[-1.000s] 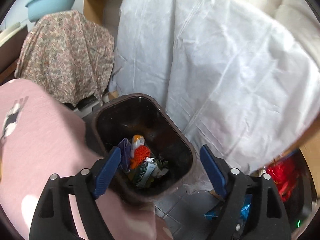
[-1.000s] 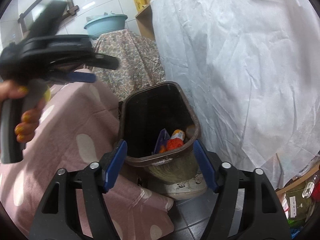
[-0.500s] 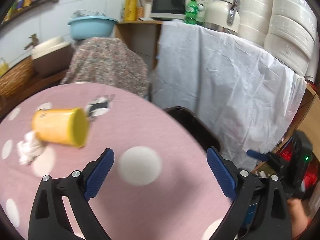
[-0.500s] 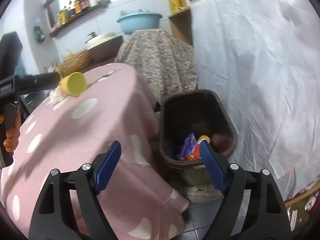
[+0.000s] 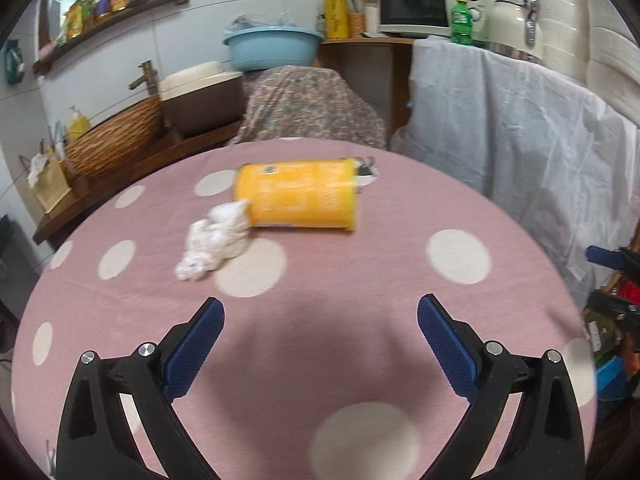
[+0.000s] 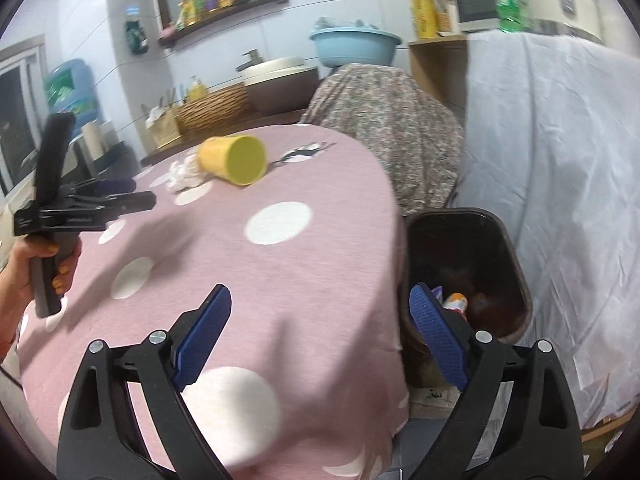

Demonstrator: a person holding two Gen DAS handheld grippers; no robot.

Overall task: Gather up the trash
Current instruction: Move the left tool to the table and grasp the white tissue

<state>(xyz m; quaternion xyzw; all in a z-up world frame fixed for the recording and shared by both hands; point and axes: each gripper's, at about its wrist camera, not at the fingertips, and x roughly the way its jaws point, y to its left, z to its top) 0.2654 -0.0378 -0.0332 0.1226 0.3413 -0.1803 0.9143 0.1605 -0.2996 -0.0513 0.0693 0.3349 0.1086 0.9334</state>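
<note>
Two pieces of trash lie on your table [image 5: 460,320], which is covered in a pink cloth with white dots: a yellow cup [image 5: 298,194] tipped on its side and a crumpled white tissue [image 5: 214,242] touching the cup at its open end. Your left tool [image 5: 320,322] hangs over the near part of the table, angled down toward that pair, with its blue pads [image 5: 194,346] spread wide; its jaws have just been opening and nothing sits between them. The cup and tissue lie well ahead of the pads, apart from them. Your right tool [image 6: 320,312] is over the table's edge, also released, jaws just opened wider and empty. From this side you see the yellow cup [image 6: 236,158] near the far edge of the table [image 6: 320,248] with the tissue [image 6: 182,172] beside it, and your left tool [image 6: 120,196] held level above the cloth in your left hand [image 6: 38,262]. Just beside the table, low on the floor, stands the dark brown bin [image 6: 516,264], upright, with some colourful scraps at its bottom. A white sheet [image 6: 560,160] hangs behind the bin, and a floral cloth [image 6: 384,124] drapes something past the table.
</note>
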